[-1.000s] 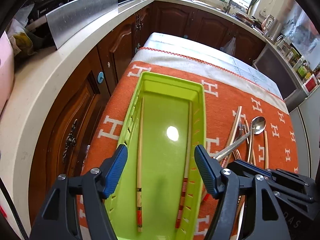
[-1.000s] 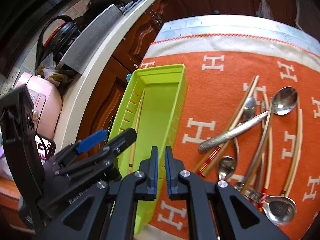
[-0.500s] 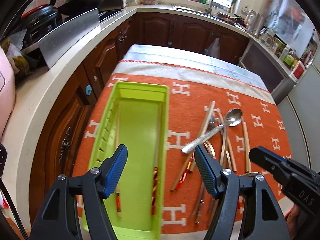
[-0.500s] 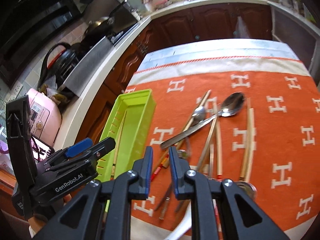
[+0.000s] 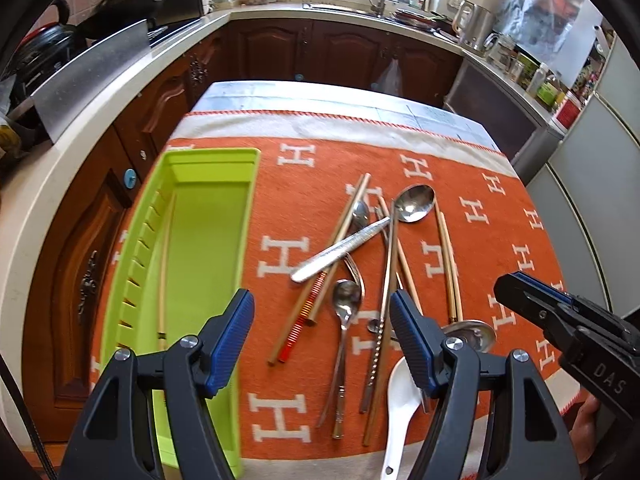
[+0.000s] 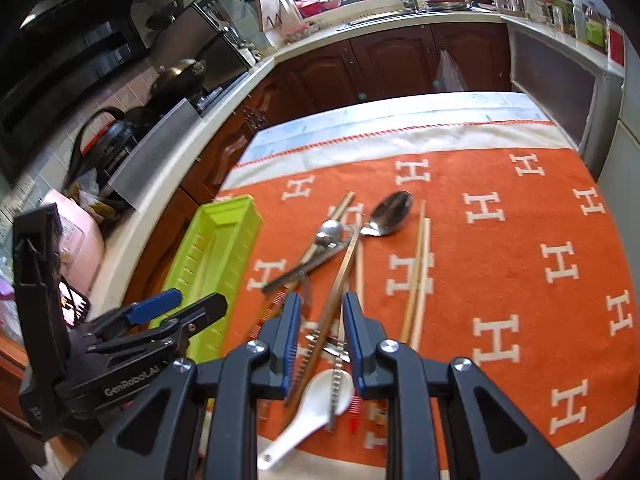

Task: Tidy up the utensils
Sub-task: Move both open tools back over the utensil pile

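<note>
Left tongs point(image 5: 322, 340) wide, holding nothing, right tongs point(image 6: 318, 340) opening w/ nothing gripped (above the pile), spoons & chopsticks point(image 5: 372, 260) mid-desk, green tray point(image 5: 200, 240) at 9 o'clock.

We hold our left gripper point(image 5: 322, 338) wide open, angled downward; our right gripper's point(image 6: 320, 334) jaws are opening, empty.

Left wrist view: my left claw point(image 5: 322, 340) fills the lower centre, over the cloth point(image 5: 480, 184). The tray point(image 5: 244, 220) lies at left on the cloth, one chopstick point(image 5: 166, 264) in it. The utensil pile point(image 5: 372, 260) lies right of the tray. My right claw point(image 5: 516, 290) enters at lower right, the ceramic spoon point(image 5: 400, 412) at bottom centre.
</note>
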The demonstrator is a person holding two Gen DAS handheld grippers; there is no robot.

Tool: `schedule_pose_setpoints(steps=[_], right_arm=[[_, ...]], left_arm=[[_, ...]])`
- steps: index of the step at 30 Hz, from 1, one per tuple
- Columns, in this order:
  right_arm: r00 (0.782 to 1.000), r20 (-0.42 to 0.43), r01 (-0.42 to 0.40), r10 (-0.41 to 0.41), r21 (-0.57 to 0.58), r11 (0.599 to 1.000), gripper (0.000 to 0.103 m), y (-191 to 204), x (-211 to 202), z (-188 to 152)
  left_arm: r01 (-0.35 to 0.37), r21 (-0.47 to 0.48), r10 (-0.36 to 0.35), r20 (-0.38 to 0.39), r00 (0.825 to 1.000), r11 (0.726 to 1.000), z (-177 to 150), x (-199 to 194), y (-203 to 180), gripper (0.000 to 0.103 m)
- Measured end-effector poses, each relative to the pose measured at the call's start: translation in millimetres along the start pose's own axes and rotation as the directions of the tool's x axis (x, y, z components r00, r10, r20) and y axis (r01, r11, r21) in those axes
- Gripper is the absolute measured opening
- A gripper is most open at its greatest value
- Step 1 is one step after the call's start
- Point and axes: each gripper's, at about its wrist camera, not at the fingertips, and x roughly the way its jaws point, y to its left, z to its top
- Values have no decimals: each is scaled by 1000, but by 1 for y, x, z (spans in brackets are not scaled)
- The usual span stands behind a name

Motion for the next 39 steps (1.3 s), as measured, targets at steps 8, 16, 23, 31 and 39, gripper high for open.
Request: schedule_pose_setpoints(steps=[8, 16, 23, 31, 39], right_arm=[[995, -39, 91, -92, -14, 996, 22, -16, 10, -10], [991, -75, 116, -113, 44, 992, 22, -45, 22, -18], [989, -79, 129, -125, 43, 991, 22, -61, 28, -17], [987, -140, 84, -79, 27, 996, 22, -67, 53, -15], [979, -193, 70, -64, 20, 997, 15, -70, 80, -7]], left_arm=[[6, 55, -6, -10, 1000, 998, -13, 17, -18, 68], [35, 68, -32, -40, 999, 997, -18, 33, -23, 68], [53, 96, -49, -47, 998, 994, -22, 44, -29, 68], [75, 124, -71, -35, 997, 989, -19, 49, -35, 46], [110, 124, -102, -71, 992, 986, -17, 58, -38, 24]])
